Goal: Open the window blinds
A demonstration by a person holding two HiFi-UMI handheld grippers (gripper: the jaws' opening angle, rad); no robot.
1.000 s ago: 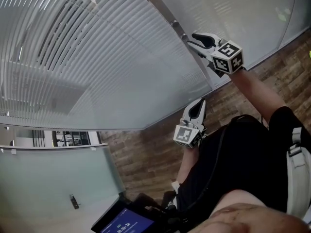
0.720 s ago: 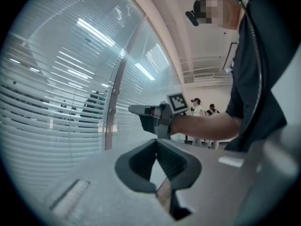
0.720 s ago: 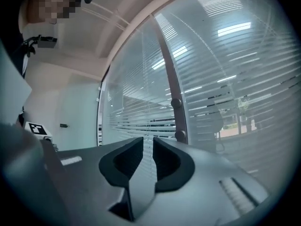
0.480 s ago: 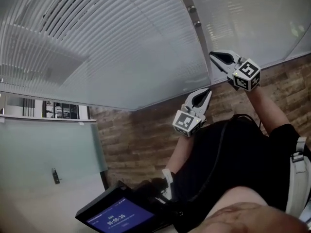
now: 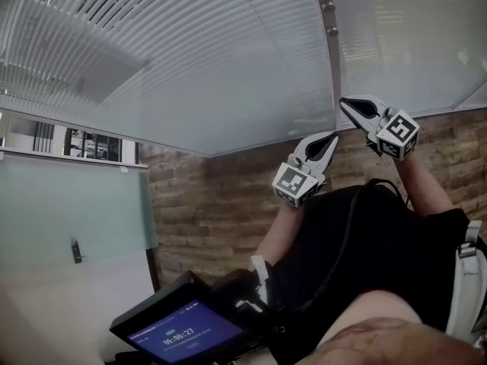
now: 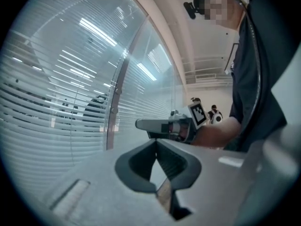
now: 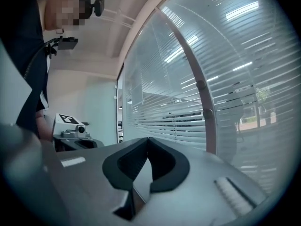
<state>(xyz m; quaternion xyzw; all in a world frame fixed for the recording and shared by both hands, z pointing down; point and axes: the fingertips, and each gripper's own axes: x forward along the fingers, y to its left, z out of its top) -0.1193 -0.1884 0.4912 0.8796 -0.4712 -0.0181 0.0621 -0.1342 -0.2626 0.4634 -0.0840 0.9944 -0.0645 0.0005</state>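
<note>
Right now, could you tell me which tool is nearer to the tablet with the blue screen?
Left. The left tool sits up and right of the tablet; the right tool is higher and farther right, by the window post.

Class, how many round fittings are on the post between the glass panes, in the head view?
2. The upper fitting and the lower fitting sit close together on the post; more could lie beyond the picture's edge.
</note>
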